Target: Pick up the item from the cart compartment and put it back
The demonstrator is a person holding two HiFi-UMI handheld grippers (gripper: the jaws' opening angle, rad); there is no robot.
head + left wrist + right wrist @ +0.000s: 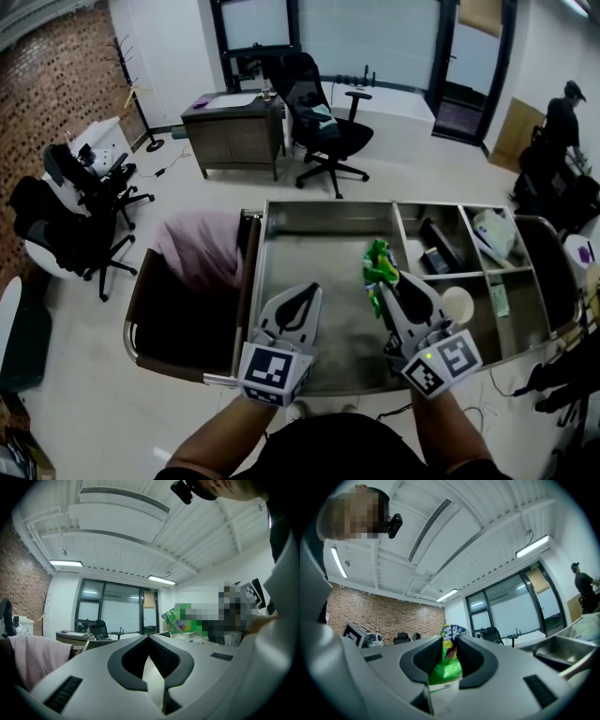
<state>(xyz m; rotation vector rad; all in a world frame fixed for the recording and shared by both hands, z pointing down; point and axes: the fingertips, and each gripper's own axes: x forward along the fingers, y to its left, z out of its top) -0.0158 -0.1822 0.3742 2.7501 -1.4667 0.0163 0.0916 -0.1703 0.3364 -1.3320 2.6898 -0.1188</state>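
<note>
We record one green snack packet [378,262], clamped between the jaws of the right hand-held gripper [387,284], its crinkled top standing out past the jaw tips. It is held over the large compartment [309,248] of the steel cart [328,204], close to the divider that sets off the smaller side compartments. We list the left hand-held gripper [302,292] just beside it over the same compartment, jaws together at the tips with nothing between them.
</note>
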